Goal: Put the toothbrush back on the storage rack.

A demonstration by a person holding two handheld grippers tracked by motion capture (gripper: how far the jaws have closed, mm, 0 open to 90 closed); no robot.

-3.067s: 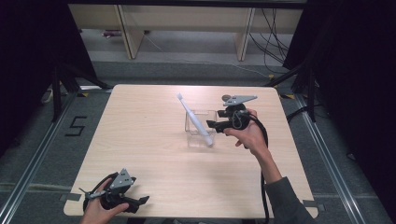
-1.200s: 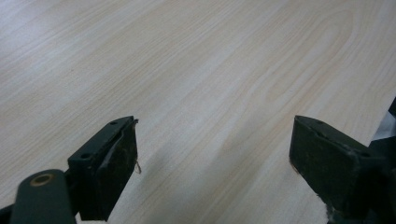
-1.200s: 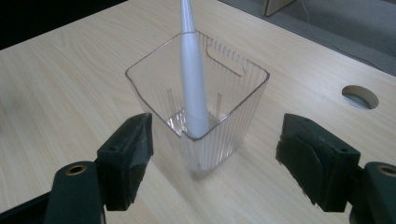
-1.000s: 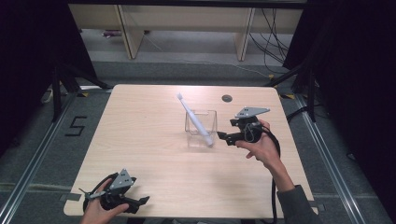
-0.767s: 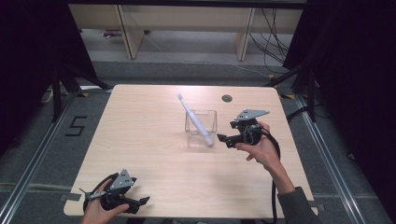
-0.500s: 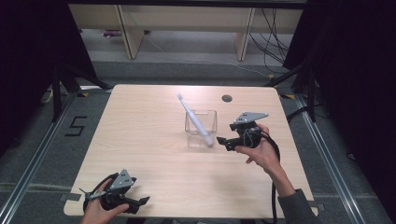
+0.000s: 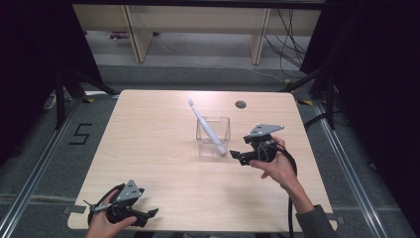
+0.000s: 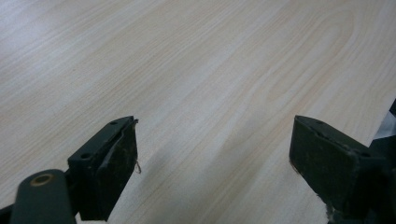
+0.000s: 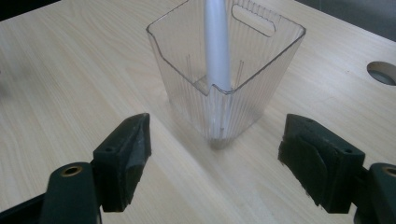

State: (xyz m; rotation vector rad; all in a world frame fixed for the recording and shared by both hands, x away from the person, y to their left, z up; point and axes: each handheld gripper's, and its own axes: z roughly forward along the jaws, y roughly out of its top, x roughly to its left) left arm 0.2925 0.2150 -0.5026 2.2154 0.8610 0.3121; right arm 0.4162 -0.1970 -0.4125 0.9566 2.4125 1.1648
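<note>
A clear plastic box (image 7: 213, 136) with ribbed walls and a slot handle cut near its rim stands upright near the middle of the pale wooden counter (image 7: 148, 148). A white toothbrush (image 7: 205, 126) leans inside it, head up and tilted far-left. The right hand-held gripper (image 7: 236, 156) sits just right of the box, jaws spread wide and empty. The left hand-held gripper (image 7: 146, 214) rests at the near left edge, also wide apart.
</note>
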